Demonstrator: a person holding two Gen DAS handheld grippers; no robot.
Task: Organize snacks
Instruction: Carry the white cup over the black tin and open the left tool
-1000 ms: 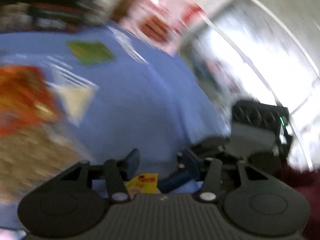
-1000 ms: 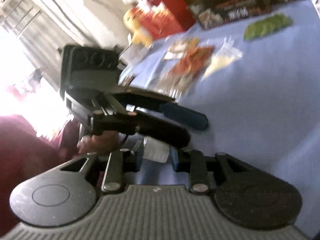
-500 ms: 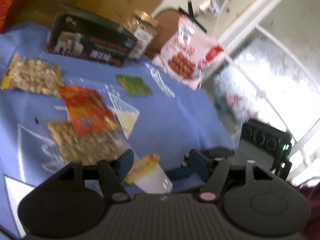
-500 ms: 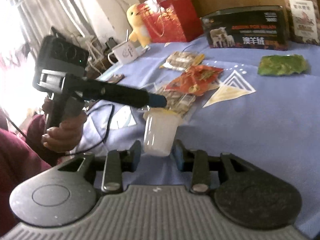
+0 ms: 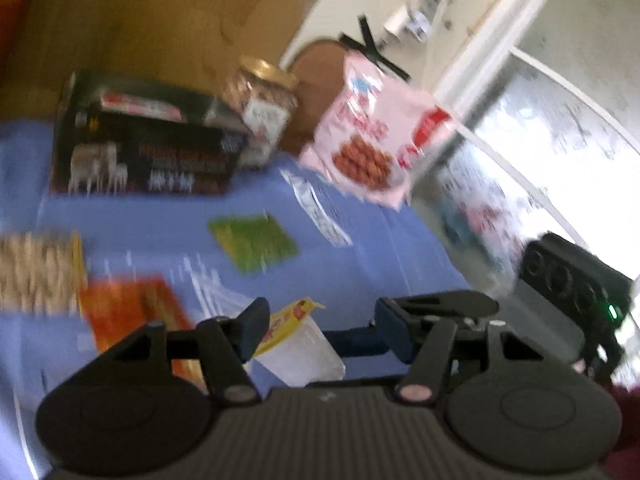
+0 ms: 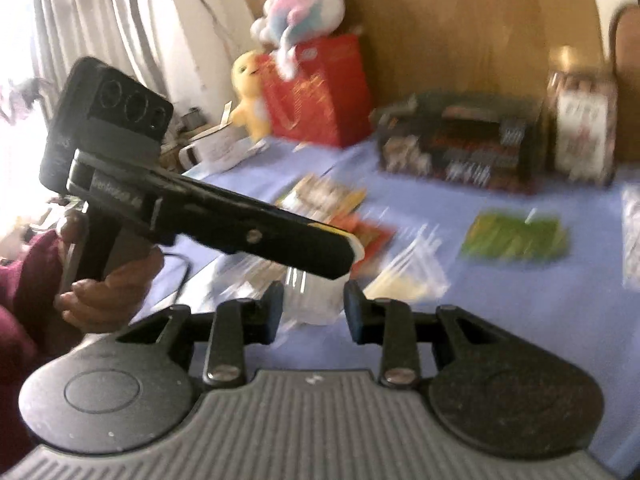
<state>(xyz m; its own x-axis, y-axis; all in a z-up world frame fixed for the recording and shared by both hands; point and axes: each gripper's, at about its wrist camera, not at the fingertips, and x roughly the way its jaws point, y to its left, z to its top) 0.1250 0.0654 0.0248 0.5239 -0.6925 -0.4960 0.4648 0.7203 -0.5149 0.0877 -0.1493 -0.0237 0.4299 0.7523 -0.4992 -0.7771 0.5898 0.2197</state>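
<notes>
A clear plastic cup with a yellow foil lid (image 5: 298,344) sits between the fingers of my right gripper (image 6: 314,306), which is shut on it and holds it above the blue tablecloth. In the right wrist view the cup (image 6: 316,300) is partly hidden by my left gripper's dark fingers (image 6: 276,242), which reach over its lid. My left gripper (image 5: 320,326) is open, its jaws wide on either side of the cup. Both views are blurred.
On the blue cloth (image 5: 380,248) lie a green packet (image 5: 254,242), an orange packet (image 5: 132,312), a peanut bag (image 5: 38,268) and a clear sachet (image 6: 408,276). At the back stand a black box (image 5: 140,152), a jar (image 5: 260,114), a pink bag (image 5: 372,136) and a red bag (image 6: 316,92).
Both grippers have risen and tilted up, so more of the back wall shows. The right gripper keeps hold of the cup; the left gripper's fingers now cover its lid.
</notes>
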